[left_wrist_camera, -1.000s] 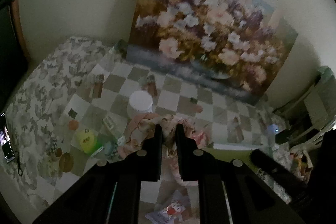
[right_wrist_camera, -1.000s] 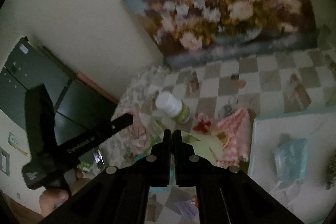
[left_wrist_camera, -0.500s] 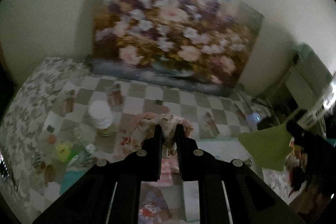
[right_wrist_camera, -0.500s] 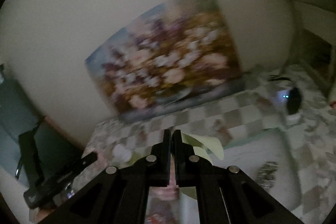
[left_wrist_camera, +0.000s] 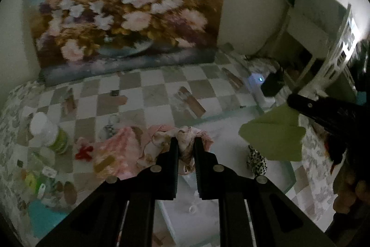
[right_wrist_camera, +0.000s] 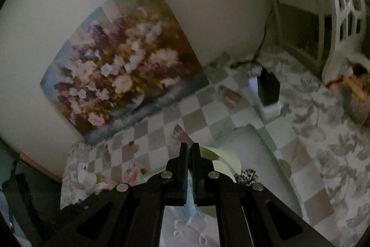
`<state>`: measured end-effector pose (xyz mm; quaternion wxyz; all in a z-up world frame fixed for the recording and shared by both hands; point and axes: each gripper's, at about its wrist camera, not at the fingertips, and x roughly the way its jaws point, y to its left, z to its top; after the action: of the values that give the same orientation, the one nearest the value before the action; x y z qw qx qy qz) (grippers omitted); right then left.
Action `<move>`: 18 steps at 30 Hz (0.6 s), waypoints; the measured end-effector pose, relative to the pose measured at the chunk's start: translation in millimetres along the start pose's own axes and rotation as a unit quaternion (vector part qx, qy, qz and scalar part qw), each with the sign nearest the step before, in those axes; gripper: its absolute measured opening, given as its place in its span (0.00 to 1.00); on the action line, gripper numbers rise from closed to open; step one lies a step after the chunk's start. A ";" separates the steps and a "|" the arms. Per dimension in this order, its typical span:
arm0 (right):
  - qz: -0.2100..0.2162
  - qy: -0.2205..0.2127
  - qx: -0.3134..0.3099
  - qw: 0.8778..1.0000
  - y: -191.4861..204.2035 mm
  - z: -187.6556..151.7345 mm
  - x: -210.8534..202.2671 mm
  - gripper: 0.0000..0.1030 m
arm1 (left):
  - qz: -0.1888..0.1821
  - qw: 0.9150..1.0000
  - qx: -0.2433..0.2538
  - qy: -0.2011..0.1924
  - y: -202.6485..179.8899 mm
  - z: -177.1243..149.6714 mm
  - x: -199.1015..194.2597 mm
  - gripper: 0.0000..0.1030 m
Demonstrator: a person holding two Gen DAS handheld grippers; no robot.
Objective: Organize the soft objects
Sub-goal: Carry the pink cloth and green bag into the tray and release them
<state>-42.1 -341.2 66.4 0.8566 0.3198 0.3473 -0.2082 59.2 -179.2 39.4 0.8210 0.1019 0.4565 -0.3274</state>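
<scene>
Now your left gripper (left_wrist_camera: 185,144) pinches the pink floral cloth (left_wrist_camera: 185,142), and your right gripper (right_wrist_camera: 189,149) is pressed together on the green cloth (right_wrist_camera: 227,160).

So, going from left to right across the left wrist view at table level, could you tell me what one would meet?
White-lidded jar → red bow → pink floral cloth held in the left gripper → leopard-print item → green cloth in the right gripper.
</scene>
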 end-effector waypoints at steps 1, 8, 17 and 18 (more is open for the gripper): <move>0.000 0.007 0.002 1.000 -2.6 -1.3 6.2 0.03 | 0.000 1.000 0.004 0.004 -1.9 -0.7 5.6 0.12; -0.002 0.053 -0.001 0.999 -9.0 -13.4 46.2 0.03 | 0.006 1.000 0.011 0.029 -5.8 -9.9 41.4 0.13; -0.067 0.172 0.003 0.983 -33.5 -52.4 120.7 0.03 | 0.017 0.997 0.014 0.076 -8.3 -27.0 81.7 0.13; -0.071 0.176 0.004 0.982 -35.4 -53.8 123.7 0.03 | 0.015 0.997 0.011 0.081 -7.7 -28.5 84.8 0.13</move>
<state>-4.3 -345.6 -67.7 0.7638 0.3289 0.5140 -0.2104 66.2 -209.5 -44.8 0.7849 0.1443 0.5161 -0.3110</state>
